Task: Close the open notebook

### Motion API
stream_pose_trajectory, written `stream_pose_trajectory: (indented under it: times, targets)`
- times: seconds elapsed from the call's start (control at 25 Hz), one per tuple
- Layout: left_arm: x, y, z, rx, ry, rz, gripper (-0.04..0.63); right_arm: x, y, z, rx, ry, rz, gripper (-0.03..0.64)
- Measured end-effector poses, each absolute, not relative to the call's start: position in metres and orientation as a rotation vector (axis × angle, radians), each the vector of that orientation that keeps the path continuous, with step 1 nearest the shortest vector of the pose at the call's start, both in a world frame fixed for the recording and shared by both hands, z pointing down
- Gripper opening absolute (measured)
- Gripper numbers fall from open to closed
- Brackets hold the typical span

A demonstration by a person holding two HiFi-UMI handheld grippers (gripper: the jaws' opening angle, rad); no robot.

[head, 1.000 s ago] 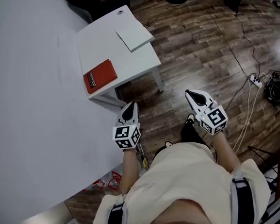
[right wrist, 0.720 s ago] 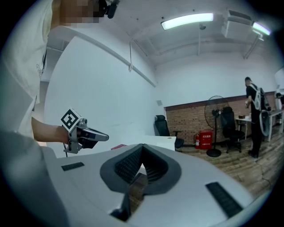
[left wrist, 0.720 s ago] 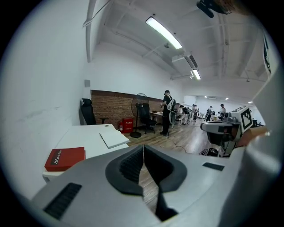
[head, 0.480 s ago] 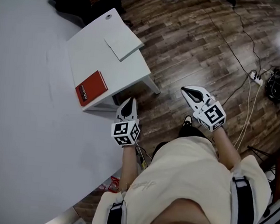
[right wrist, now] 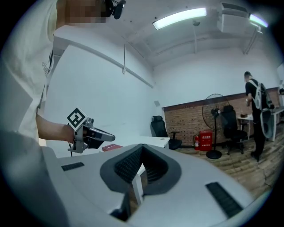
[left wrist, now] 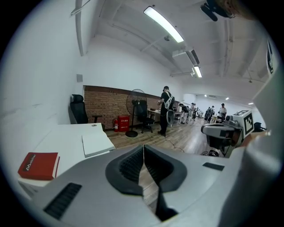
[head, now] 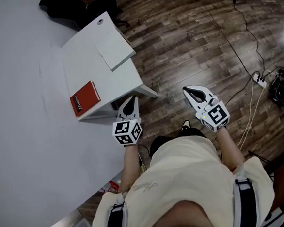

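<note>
On the white bench (head: pixel 110 80) at left, a closed red book (head: pixel 84 98) is seen near the front edge. A pale notebook (head: pixel 115 50) is laid flat farther back, apart from the book. Just off the bench's front edge the left gripper (head: pixel 131 101) is held, its fingers pressed together on nothing. Well to the right, over the wood floor (head: pixel 188 40), the right gripper (head: pixel 189 91) is held, fingers likewise together and empty.

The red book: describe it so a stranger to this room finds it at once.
Find the small white table by the white wall. At its end nearer the person lies the red book, closed; its only neighbour, a notebook, is pale grey-white.
</note>
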State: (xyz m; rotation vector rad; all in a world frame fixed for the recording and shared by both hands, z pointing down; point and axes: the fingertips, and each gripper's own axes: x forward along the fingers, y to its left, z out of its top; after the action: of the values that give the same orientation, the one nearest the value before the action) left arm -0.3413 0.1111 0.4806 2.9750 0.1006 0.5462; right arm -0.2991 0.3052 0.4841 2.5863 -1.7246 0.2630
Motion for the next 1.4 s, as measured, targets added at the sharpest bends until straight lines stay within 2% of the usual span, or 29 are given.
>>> stream_pose_trajectory:
  times: [0.56,0.92,1.4]
  targets:
    - [-0.268,0.137,0.497,2.948,0.221,0.659,0.022,-0.24,0.314,0.503,2.655,-1.701,0.349,0.008]
    - [-0.177,0.127,0.503,2.925,0.349,0.621,0.022,-0.182,0.311,0.501,2.696,-1.578,0.391,0.008]
    - [-0.088,0.01,0.489,2.96,0.228,0.512,0.023,-0.086,0.191,0.461,2.52,-1.682,0.27,0.008]
